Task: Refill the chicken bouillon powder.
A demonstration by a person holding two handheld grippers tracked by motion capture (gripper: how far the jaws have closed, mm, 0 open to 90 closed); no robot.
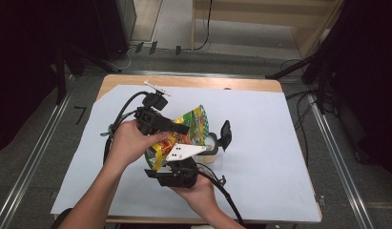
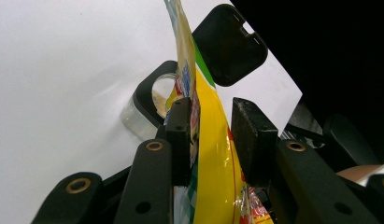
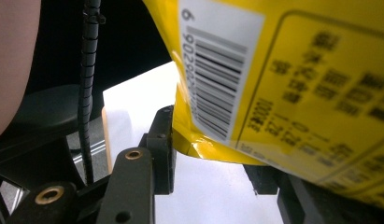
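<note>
A yellow and green snack bag (image 1: 196,125) stands tilted over the middle of the white sheet. My right gripper (image 1: 180,149) comes up from below and is shut on the bag's lower part; in the right gripper view the barcoded bag (image 3: 273,70) sits between the two pads (image 3: 164,149). My left gripper (image 1: 185,129) reaches in from the left at the bag's upper part. In the left gripper view the bag (image 2: 213,140) runs between the jaws, lying against the left pad (image 2: 180,135), while the right pad stands just off it. My left gripper (image 2: 213,133) is open.
A clear round container (image 1: 213,151) with a black rim sits on the sheet just right of the bag, its hinged black lid (image 1: 225,134) flipped up. The white sheet (image 1: 279,157) covers the wooden table. Cables trail from both grippers.
</note>
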